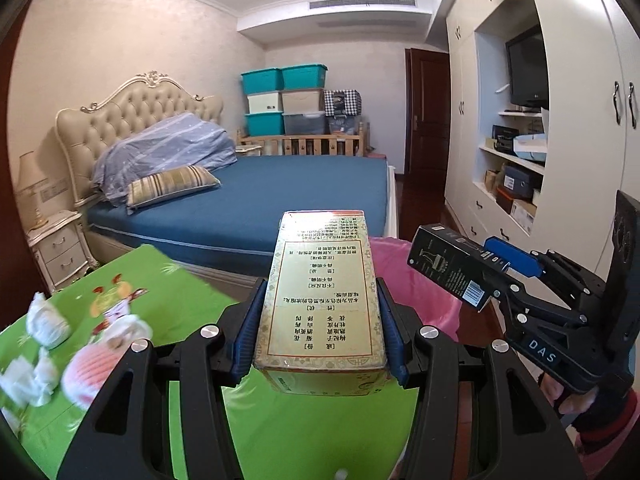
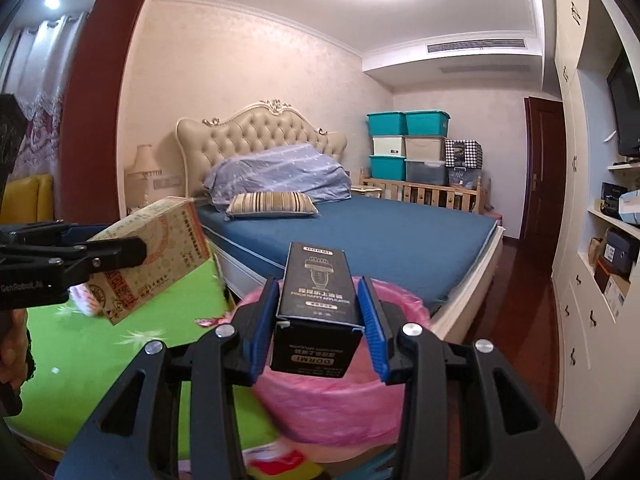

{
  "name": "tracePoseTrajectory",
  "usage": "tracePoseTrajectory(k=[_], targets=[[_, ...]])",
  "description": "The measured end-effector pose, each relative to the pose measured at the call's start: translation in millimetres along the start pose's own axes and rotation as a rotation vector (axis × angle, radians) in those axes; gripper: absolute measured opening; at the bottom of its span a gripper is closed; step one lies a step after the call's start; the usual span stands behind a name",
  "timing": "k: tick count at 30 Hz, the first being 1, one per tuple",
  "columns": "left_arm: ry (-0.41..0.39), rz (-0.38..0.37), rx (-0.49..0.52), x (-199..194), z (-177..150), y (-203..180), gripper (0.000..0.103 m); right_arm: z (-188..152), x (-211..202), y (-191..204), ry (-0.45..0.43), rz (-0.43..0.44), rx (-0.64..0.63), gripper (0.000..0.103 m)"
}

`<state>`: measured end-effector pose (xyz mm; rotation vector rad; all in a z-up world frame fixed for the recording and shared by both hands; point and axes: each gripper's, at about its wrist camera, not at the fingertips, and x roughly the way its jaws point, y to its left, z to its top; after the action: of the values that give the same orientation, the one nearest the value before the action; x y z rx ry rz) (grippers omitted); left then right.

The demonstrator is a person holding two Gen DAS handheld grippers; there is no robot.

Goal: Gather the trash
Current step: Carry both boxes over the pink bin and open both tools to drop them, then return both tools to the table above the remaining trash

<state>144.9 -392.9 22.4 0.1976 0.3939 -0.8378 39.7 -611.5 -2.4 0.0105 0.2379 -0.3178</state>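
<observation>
Gold and cream, the printed carton sits lengthwise between your left gripper's blue-padded fingers, which press flat against both of its long sides. It is lifted clear of the green worktop below it.

Your right gripper clamps a black box the same way, its fingers tight on the box's two sides. That box hangs directly over the pink-lined bin, whose open mouth lies just beneath and ahead of the right fingers. From the left wrist camera, the bin's pink liner shows just right of the carton, between your two grippers.

Left of the left fingers, crumpled white tissues and a blurred pink-and-white item lie on the worktop.
</observation>
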Motion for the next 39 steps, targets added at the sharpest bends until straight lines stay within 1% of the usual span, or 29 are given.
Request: tracePoseTrajectory(k=[5, 8, 12, 13, 14, 15, 16, 18, 21, 24, 26, 27, 28, 29, 30, 34, 35, 37, 39], targets=[[0.028, -0.030, -0.025, 38, 9, -13, 0.049, 4, 21, -20, 0.007, -0.016, 0.005, 0.040], [0.041, -0.042, -0.031, 56, 12, -13, 0.049, 4, 30, -29, 0.016, -0.010, 0.029, 0.040], [0.051, -0.073, -0.072, 79, 17, -13, 0.050, 7, 48, -40, 0.028, 0.007, 0.068, 0.041], [0.049, -0.070, -0.075, 81, 17, -13, 0.052, 7, 52, -44, 0.033, 0.010, 0.080, 0.048], [0.041, -0.053, -0.077, 84, 17, -11, 0.061, 7, 55, -48, 0.039, 0.016, 0.089, 0.070], [0.034, -0.041, -0.080, 85, 16, -9, 0.070, 6, 54, -50, 0.040, 0.020, 0.097, 0.078], [0.029, -0.032, -0.086, 84, 15, -7, 0.072, 6, 53, -53, 0.033, 0.015, 0.105, 0.080], [0.032, -0.008, -0.084, 82, 11, -1, 0.079, 5, 50, -55, 0.033, 0.009, 0.110, 0.080], [0.022, 0.041, -0.091, 68, 3, 12, 0.084, 0, 43, -51, 0.039, 0.000, 0.103, 0.080], [0.028, 0.098, -0.078, 52, -6, 25, 0.084, -4, 38, -41, 0.052, 0.003, 0.093, 0.080], [0.041, 0.153, -0.064, 40, -16, 34, 0.084, -5, 33, -33, 0.057, 0.002, 0.080, 0.080], [0.046, 0.174, -0.059, 35, -20, 39, 0.090, -5, 31, -31, 0.058, 0.005, 0.075, 0.080], [0.048, 0.193, -0.056, 30, -22, 42, 0.092, -5, 29, -26, 0.057, 0.013, 0.071, 0.080], [0.045, 0.213, -0.051, 22, -27, 48, 0.095, 1, 26, -17, 0.056, 0.024, 0.066, 0.081], [0.043, 0.226, -0.048, 15, -30, 53, 0.096, 3, 25, -10, 0.057, 0.036, 0.058, 0.081], [0.041, 0.280, -0.036, -13, -40, 74, 0.096, 10, 23, 27, 0.058, 0.090, 0.025, 0.081], [0.042, 0.293, -0.036, -20, -42, 78, 0.096, 11, 24, 37, 0.059, 0.107, 0.018, 0.084], [0.044, 0.325, -0.046, -36, -47, 93, 0.096, 11, 26, 59, 0.064, 0.137, 0.007, 0.086], [0.047, 0.365, -0.060, -51, -55, 109, 0.096, 9, 30, 80, 0.078, 0.166, -0.002, 0.086]])
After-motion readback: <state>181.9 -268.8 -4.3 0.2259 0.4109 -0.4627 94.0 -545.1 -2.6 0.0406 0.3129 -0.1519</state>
